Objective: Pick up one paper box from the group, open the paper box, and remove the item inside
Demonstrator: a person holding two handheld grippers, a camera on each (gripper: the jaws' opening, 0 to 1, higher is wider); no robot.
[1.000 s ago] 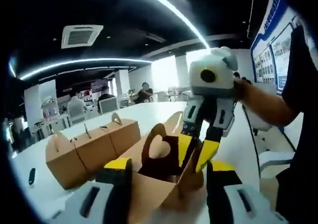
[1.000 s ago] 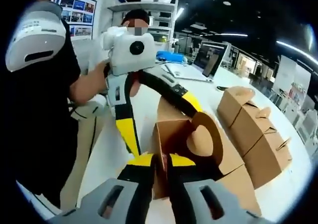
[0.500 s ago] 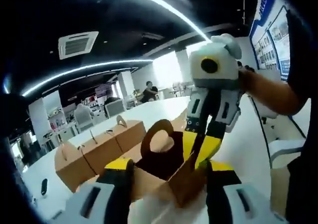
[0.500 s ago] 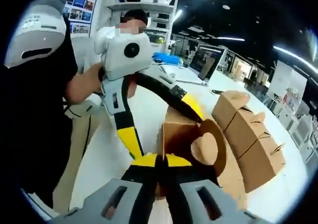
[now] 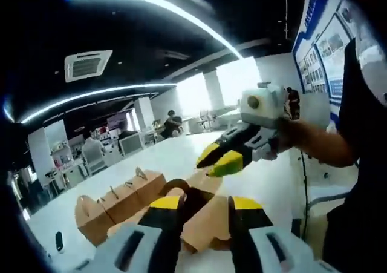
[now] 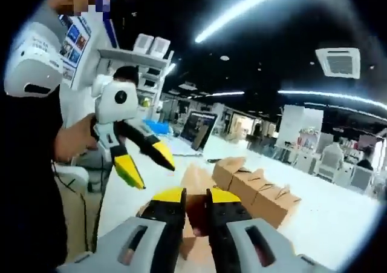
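Lying at lower centre, the open paper box point(image 5: 202, 221) is framed by the spread left gripper point(image 5: 204, 203); the right gripper point(image 6: 195, 195) is nearly pressed together above it

Matt brown paper box point(image 5: 208, 224) on glossy white table point(image 5: 181, 158).

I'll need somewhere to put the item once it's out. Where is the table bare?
Bare white table lies beyond the closed boxes, and more past the boxes. It is crowded around the open box between the grippers.
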